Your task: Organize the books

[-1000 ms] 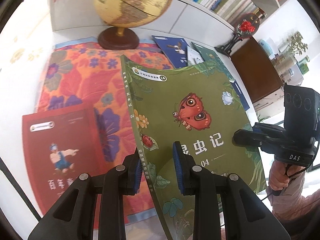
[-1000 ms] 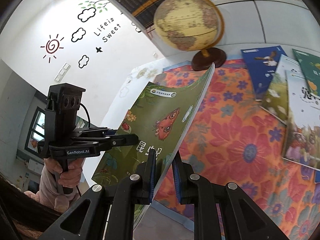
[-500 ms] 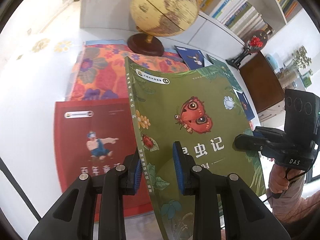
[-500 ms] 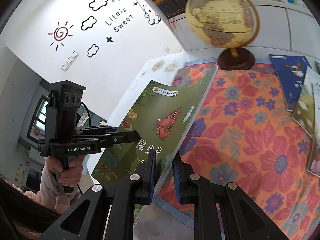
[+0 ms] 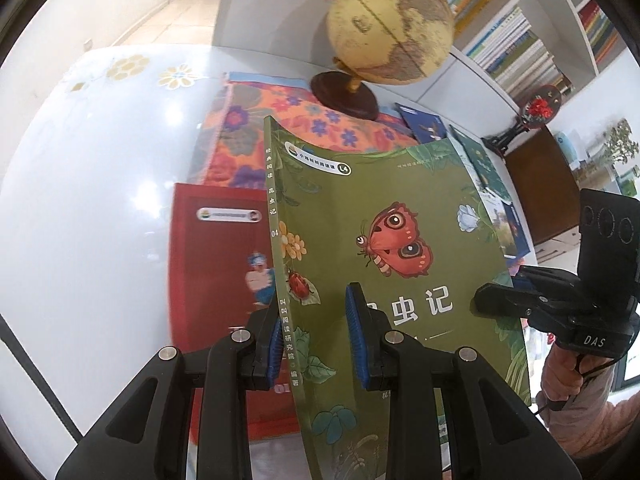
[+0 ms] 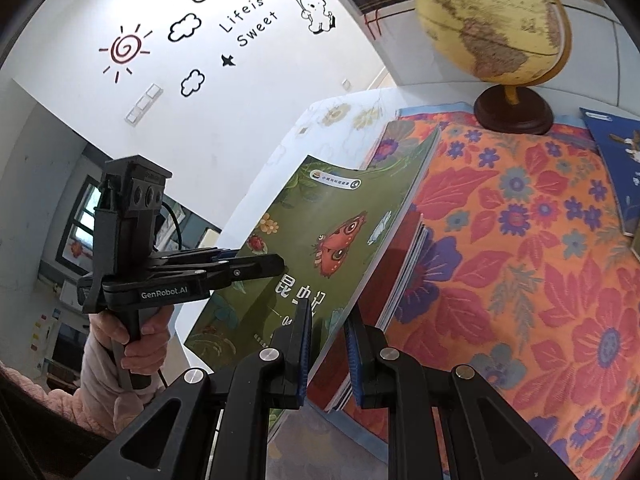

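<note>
I have the green book off the table and held between both tools; my left gripper is pinched nearly shut across the spine edge at its lower end, and my right gripper is pinched just as narrowly on the page edge at the opposite side, so each has hold of the same book and nothing else. In the left wrist view the book fills the picture from centre out toward 5 o'clock, tilted, with the red book lying flat beneath it at about 8 o'clock and the globe up at 1 o'clock; in the right wrist view the red cover shows directly under the green one, and the flowered cloth spreads toward 3 o'clock.

I judge it a thin, light paperback with a glossy cover; the top edge already bows, so it is floppy rather than stiff, and the coating may slip under the pads. The spine is the firm place to grip; the open page edge can fan or crease, so I would keep that hold deep over the cover and not twist one hand against the other; lowering it level onto the red book looks the safest landing.
</note>
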A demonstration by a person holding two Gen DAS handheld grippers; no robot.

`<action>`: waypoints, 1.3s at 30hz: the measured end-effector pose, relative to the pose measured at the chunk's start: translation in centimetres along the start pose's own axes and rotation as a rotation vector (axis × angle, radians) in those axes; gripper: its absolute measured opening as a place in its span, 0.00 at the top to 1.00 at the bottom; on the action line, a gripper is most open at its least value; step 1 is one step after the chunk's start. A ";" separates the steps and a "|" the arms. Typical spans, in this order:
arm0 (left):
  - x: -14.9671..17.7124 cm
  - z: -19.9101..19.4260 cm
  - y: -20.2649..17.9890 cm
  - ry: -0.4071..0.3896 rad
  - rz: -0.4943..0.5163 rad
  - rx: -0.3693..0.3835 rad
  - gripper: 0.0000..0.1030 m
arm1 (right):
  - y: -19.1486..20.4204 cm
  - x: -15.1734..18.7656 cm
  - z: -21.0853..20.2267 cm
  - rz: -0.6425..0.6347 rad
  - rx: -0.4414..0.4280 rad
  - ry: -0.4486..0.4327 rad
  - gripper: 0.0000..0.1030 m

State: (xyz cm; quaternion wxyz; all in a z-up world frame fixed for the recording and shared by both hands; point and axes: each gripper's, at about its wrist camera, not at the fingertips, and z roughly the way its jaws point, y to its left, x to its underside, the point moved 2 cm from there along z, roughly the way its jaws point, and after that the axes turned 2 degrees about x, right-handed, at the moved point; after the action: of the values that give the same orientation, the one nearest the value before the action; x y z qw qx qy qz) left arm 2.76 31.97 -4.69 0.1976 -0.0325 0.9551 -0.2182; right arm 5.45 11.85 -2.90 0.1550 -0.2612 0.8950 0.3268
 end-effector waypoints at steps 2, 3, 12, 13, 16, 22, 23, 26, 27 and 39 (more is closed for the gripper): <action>0.1 0.0 0.7 -0.001 -0.010 -0.010 0.76 | 0.3 -0.1 0.6 -0.006 0.000 0.006 0.84; 0.2 0.1 1.1 0.000 -0.015 -0.013 0.76 | 0.4 -0.2 0.9 -0.008 -0.001 0.009 0.84; 0.5 0.6 3.7 -0.004 -0.056 -0.034 0.76 | 0.5 -0.7 3.7 0.016 -0.013 0.033 0.84; 0.6 0.8 4.1 -0.004 -0.068 -0.034 0.76 | 0.6 -0.7 4.1 0.021 -0.013 0.035 0.84; 0.9 1.7 5.5 0.013 -0.093 -0.043 0.75 | 0.5 -0.6 5.5 0.032 -0.004 0.048 0.84; 1.5 2.8 7.0 0.036 -0.113 -0.062 0.75 | 0.0 -0.1 8.0 0.061 0.002 0.087 0.84; 1.6 2.9 7.2 0.038 -0.118 -0.058 0.75 | -0.1 -0.1 8.2 0.067 0.001 0.091 0.84; 1.8 3.0 7.5 0.046 -0.119 -0.070 0.75 | -0.6 0.0 8.7 0.087 0.012 0.101 0.84; 1.8 3.0 7.6 0.049 -0.119 -0.082 0.75 | -0.8 0.1 9.0 0.091 0.020 0.110 0.84; 2.0 2.6 8.0 0.047 -0.138 -0.125 0.74 | -2.2 1.0 10.6 0.141 0.028 0.155 0.83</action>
State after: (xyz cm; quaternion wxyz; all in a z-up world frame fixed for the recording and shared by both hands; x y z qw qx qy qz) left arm 2.10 37.82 -10.98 0.1574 -0.1055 0.9667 -0.1721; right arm 7.01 17.12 -12.34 0.0656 -0.2200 0.9248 0.3033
